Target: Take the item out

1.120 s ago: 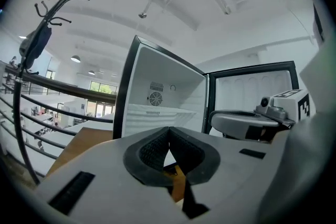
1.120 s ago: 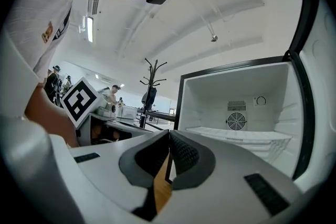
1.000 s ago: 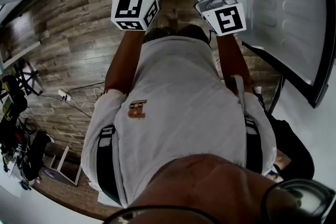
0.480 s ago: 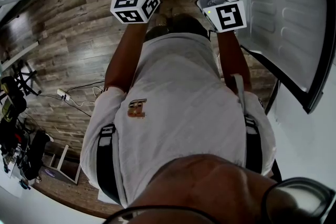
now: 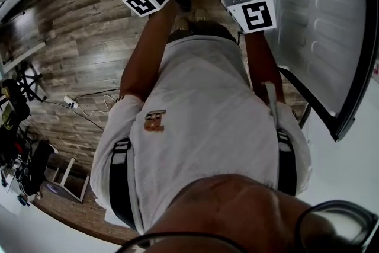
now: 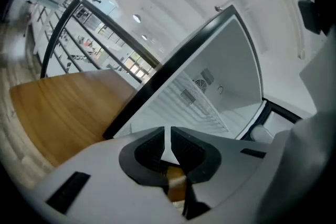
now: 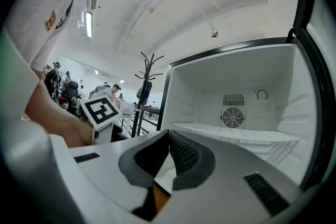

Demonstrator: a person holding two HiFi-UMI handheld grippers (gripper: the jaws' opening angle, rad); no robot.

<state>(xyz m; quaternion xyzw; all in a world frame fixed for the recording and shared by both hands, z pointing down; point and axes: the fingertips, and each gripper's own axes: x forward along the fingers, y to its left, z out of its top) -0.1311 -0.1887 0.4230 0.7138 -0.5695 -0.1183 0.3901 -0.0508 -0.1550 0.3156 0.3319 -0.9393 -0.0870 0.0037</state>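
Left gripper [image 6: 168, 132] and right gripper [image 7: 169, 135] face the open fridge [image 7: 184, 97], fingers [image 7: 185, 156] clenched on nothing; no item shows inside, so best open one before reaching over the shelf [image 7: 236, 134].

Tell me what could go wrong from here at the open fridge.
Both the left tongs and right tongs are shut and empty; pushed in like that, they could knock an item rather than grip it.
The fridge shelf shows no item, so the reach may go to the wrong spot.
The open door stands close by the right tongs and could get bumped.
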